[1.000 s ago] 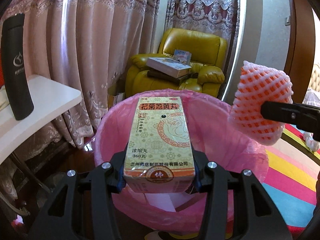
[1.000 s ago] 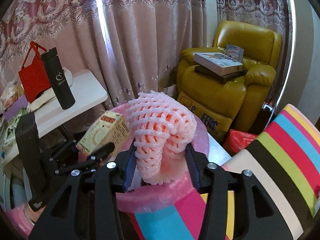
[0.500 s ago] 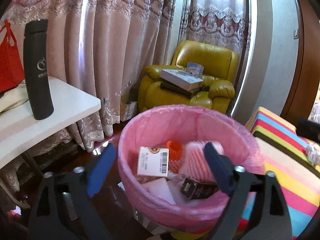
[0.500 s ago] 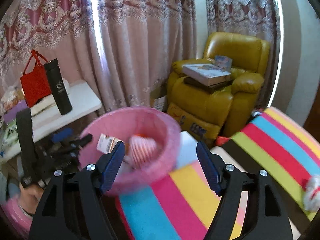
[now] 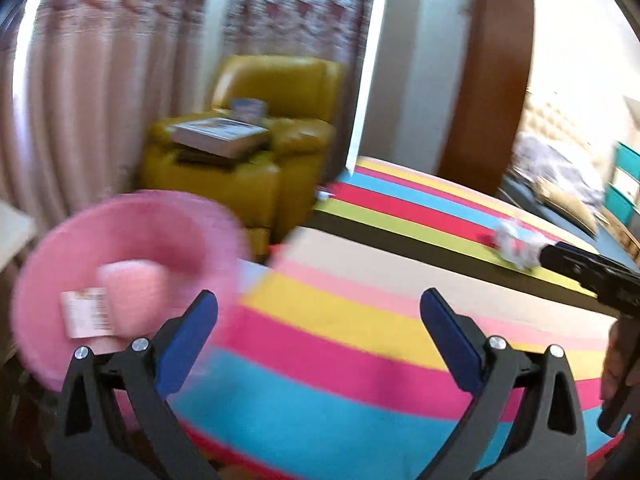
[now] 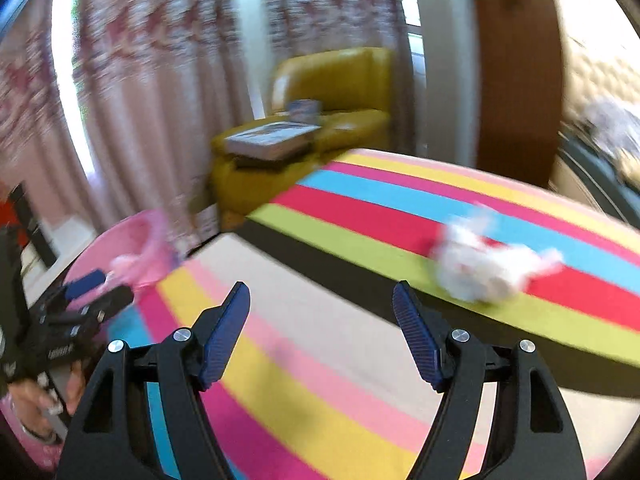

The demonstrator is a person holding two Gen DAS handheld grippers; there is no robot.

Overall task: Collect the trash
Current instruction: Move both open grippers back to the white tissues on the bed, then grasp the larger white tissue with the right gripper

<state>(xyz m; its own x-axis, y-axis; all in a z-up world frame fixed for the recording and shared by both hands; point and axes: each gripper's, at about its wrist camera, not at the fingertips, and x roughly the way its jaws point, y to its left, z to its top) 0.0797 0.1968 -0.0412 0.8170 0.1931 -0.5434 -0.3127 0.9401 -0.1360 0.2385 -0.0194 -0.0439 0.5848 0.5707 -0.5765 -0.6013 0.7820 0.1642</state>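
A pink-lined trash bin (image 5: pixel 132 232) stands at the left, holding the pink foam net (image 5: pixel 134 292) and the medicine box (image 5: pixel 86 312). It also shows in the right wrist view (image 6: pixel 120 240). A crumpled white tissue (image 6: pixel 484 268) lies on the striped cloth (image 6: pixel 340 360), ahead and right of my right gripper (image 6: pixel 322 300), which is open and empty. The tissue also shows in the left wrist view (image 5: pixel 516 244). My left gripper (image 5: pixel 318 308) is open and empty over the striped cloth (image 5: pixel 340 360). Both views are motion-blurred.
A yellow armchair (image 5: pixel 248 152) with a stack of books (image 5: pixel 220 136) stands behind the bin, in front of pink curtains (image 5: pixel 100 80). A brown wooden door frame (image 5: pixel 488 80) stands at the right. A white side table (image 6: pixel 64 236) is at the far left.
Both grippers let go of the medicine box and the foam net into the bin, opened, and have swung right over the striped cloth toward the tissue.
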